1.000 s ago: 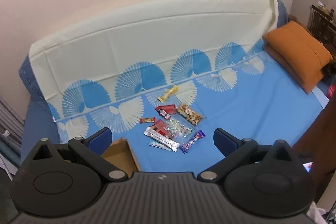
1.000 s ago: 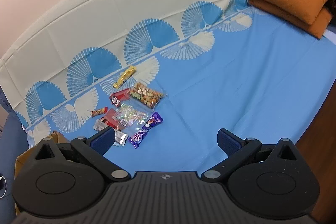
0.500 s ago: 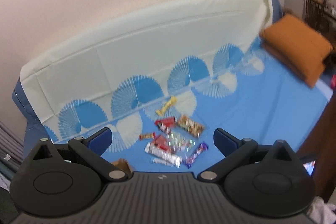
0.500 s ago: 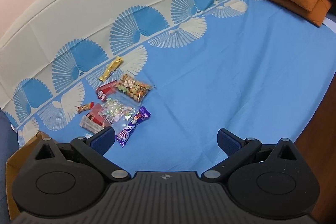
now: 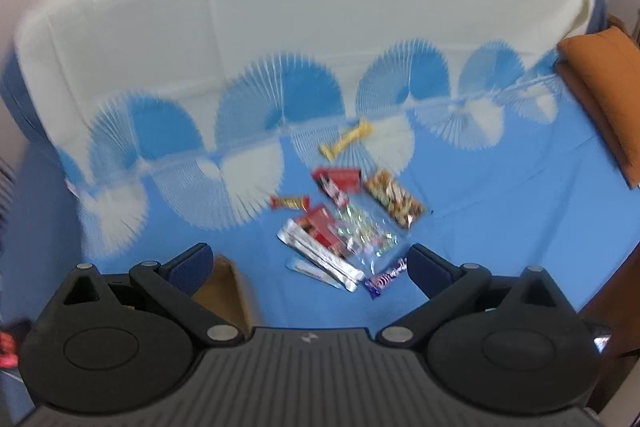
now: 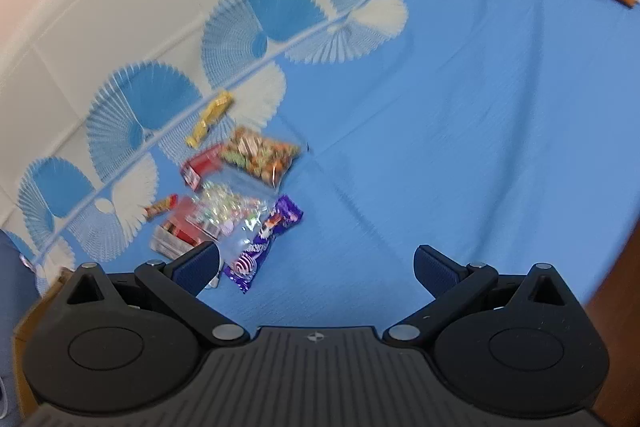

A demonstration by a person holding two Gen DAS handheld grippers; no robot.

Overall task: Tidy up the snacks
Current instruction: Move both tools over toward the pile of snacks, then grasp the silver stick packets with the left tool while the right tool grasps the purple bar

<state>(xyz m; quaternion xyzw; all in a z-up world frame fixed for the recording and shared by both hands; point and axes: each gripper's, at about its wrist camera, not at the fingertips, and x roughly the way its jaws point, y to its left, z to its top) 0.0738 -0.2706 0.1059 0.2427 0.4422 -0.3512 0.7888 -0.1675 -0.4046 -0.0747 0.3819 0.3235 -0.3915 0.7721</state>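
Blue bedsheet (image 6: 460, 115) with white and blue fan prints covers a bed set against a pale wall, with an orange pillow (image 5: 600, 99) at the far right. Near the middle of the sheet lies a loose cluster of snacks: a yellow bar (image 5: 347, 141) farthest back, a red packet (image 5: 338, 179), a clear bag of mixed nuts (image 6: 260, 155), a small red-and-yellow candy (image 5: 290, 203), a clear bag of shiny sweets (image 5: 366, 233), silver sachets (image 5: 320, 253) and a purple chocolate bar (image 6: 266, 245) nearest the cameras. Several overlap or touch; the yellow bar lies apart.

A brown cardboard box (image 5: 226, 291) sits just beside the pile on its left, mostly hidden behind the left tool (image 5: 310, 265). That tool is spread wide and holds nothing. The right tool (image 6: 318, 267) is likewise spread and empty, hovering above the sheet with the purple bar just inside its left finger.

Judging from this, sorting has hardly begun: every snack seen is on the sheet, none is gripped, and whether the box holds anything cannot be told. All the picking and placing appears left to do.
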